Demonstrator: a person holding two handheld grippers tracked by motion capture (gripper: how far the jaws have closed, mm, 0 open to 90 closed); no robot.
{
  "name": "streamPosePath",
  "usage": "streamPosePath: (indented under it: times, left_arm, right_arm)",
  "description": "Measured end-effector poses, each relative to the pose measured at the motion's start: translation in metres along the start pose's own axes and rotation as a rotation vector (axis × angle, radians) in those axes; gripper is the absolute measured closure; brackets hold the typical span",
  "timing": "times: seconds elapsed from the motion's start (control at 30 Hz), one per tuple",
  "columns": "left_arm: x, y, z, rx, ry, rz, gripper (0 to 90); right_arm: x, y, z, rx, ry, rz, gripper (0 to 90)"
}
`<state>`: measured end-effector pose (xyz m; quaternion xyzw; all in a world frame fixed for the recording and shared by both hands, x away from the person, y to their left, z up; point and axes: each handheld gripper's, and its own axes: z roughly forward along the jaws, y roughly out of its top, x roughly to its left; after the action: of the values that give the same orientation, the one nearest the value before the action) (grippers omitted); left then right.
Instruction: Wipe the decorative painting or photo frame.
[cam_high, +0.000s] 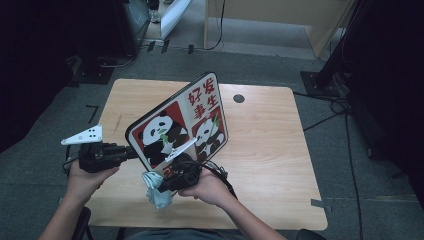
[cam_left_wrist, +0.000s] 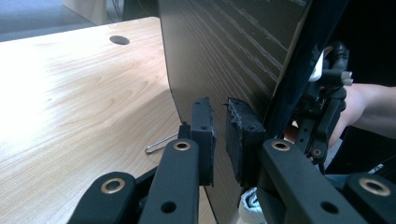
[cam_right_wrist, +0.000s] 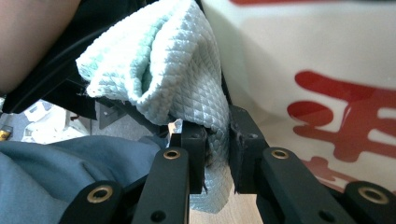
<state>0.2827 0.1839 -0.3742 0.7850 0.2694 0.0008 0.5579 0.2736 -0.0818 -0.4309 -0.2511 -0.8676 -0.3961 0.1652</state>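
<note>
1. Nearest the high camera, a pale blue-green cloth (cam_high: 158, 192) hangs bunched at about 6 o'clock of the table, pinched by the right gripper (cam_high: 176, 181); in the right gripper view its quilted weave (cam_right_wrist: 173, 79) is squeezed between the two black jaws, which press together on it.
2. Just above the cloth, a panda board (cam_high: 176, 127) is held up off the wooden table (cam_high: 270, 150), tilted with its picture face toward the camera.
3. Its face is black-rimmed with rounded corners, showing two black-and-white pandas on red panels and red Chinese characters on a cream panel at its 1 o'clock corner.
4. Its back (cam_left_wrist: 233, 51), seen in the left gripper view, is dark with a wood-grain pattern.
5. Long axis: from the lower end at 7 o'clock to the upper end at 1 o'clock, over the middle of the table.
6. At 9 o'clock of the board, the left gripper (cam_high: 131, 152) meets the board's edge; in its own view the jaws stand slightly apart with the edge (cam_left_wrist: 219, 140) between them, and whether they actually clamp it I cannot tell.
7. On the far tabletop, at about 1 o'clock, sits a dark round hole (cam_high: 239, 98).
</note>
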Motion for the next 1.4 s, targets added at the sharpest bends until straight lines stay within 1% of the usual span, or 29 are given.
streamPosePath:
  times: [0.1, 0.13, 0.2, 0.3, 0.37, 0.47, 0.57, 0.73, 0.87, 1.0, 1.2, 1.4]
  left_arm:
    - [0.000, 0.000, 0.000, 0.001, 0.000, 0.000, 81.7]
    - [0.000, 0.000, 0.000, 0.001, 0.001, 0.001, 81.7]
    - [0.000, 0.000, 0.000, 0.001, 0.001, 0.000, 81.7]
    - [0.000, 0.000, 0.000, 0.001, 0.001, 0.000, 81.8]
    - [0.000, 0.000, 0.000, 0.001, 0.001, -0.001, 81.8]
    - [0.000, 0.000, 0.000, 0.001, 0.001, -0.001, 81.8]
    - [0.000, 0.000, 0.000, 0.001, 0.001, 0.000, 81.7]
    - [0.000, 0.000, 0.000, 0.003, 0.003, 0.000, 81.7]
    - [0.000, -0.001, 0.000, 0.004, 0.002, 0.000, 81.7]
    - [0.000, -0.001, 0.000, 0.004, 0.002, 0.001, 81.7]
    - [0.000, -0.001, 0.000, 0.003, 0.002, -0.001, 81.5]
    - [0.001, -0.001, 0.000, 0.003, 0.004, 0.000, 81.0]
  right_arm:
    - [-0.003, -0.004, 0.003, -0.001, 0.001, -0.003, 78.4]
    - [-0.003, -0.005, 0.004, 0.005, 0.002, 0.008, 78.4]
    - [-0.005, -0.007, 0.006, 0.009, 0.001, 0.009, 78.3]
    - [-0.006, -0.010, 0.008, 0.008, 0.004, 0.006, 78.3]
    - [-0.008, -0.012, 0.009, -0.001, 0.002, -0.009, 78.2]
    - [-0.009, -0.015, 0.010, -0.003, 0.006, -0.010, 78.2]
    - [-0.010, -0.019, 0.012, -0.003, -0.001, -0.032, 78.1]
    - [-0.013, -0.025, 0.015, 0.002, -0.004, -0.040, 78.0]
    - [-0.015, -0.029, 0.017, -0.001, -0.005, -0.057, 77.9]
    - [-0.017, -0.034, 0.019, -0.011, -0.008, -0.093, 77.5]
    - [-0.022, -0.042, 0.023, 0.008, -0.013, -0.117, 77.2]
    - [-0.023, -0.046, 0.020, 0.007, -0.027, -0.148, 77.2]
